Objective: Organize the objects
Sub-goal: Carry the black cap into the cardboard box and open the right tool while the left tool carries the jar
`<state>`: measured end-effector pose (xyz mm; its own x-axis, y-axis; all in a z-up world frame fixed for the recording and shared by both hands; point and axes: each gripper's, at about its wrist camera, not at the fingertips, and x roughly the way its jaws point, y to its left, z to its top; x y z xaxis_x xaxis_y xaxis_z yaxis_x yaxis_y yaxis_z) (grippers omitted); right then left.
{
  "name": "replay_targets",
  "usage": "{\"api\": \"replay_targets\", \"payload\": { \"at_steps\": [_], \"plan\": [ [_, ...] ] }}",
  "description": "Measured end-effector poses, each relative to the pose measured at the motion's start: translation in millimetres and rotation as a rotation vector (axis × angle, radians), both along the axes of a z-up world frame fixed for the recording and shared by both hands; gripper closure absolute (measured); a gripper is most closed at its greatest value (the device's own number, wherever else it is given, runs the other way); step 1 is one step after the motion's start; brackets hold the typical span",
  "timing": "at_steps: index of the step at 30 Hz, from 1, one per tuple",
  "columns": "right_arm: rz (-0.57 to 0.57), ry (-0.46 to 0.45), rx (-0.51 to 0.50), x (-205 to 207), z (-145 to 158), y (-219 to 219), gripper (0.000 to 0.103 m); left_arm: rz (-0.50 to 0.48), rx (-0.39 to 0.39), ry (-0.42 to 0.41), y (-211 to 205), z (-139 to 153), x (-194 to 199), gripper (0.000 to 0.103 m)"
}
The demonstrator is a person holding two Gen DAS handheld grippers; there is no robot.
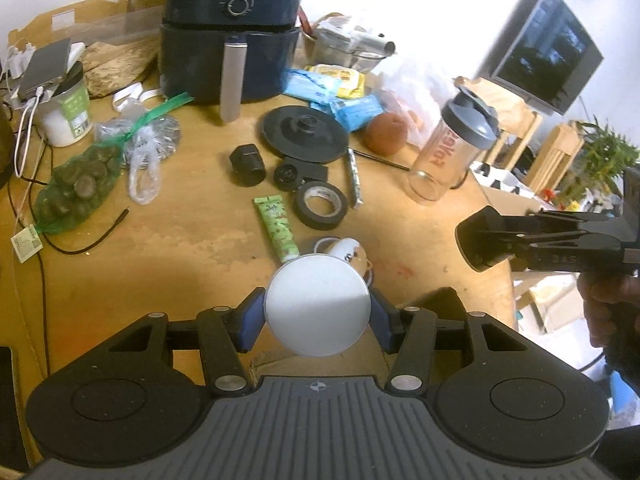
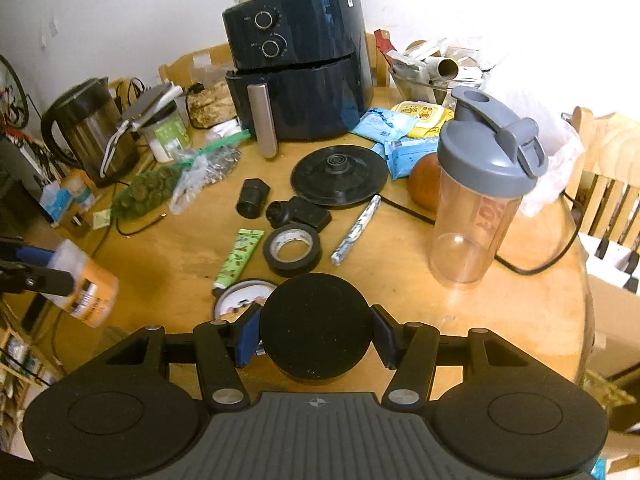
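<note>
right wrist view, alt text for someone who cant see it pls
The right gripper holds a round black container above a cluttered wooden table. Beyond it lie a roll of black tape, a green tube, a clear shaker bottle and a dark air fryer.

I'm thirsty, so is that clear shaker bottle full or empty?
Empty: the shaker bottle stands upright, lid on, and the wooden table shows straight through its clear wall.

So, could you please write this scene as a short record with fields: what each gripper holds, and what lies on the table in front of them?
left gripper: shut on white-capped orange bottle, above the table
right gripper: shut on black round object, above the table
table: round, wooden, cluttered
middle of table: black tape roll, green tube, kettle base
right side: clear shaker bottle, grey lid, upright
back: dark air fryer
</note>
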<state>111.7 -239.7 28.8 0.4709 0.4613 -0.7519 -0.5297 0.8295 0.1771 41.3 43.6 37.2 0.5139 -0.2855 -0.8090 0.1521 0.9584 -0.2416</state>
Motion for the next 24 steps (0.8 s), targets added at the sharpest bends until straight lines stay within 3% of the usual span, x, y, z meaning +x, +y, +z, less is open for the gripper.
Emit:
{"api": "replay_targets", "payload": {
  "at_steps": [15, 24],
  "plan": [
    [0.119, 0.043, 0.022, -62.6, -7.7, 30.0, 0.043, -0.078, -0.027, 0.035, -16.0, -22.8, -22.1, 0.050],
    [0.197, 0.088, -0.032, -63.6, -38.4, 44.4, 0.043, -0.083, 0.006, 0.092, -18.1, -45.8, -22.2, 0.050]
  ]
}}
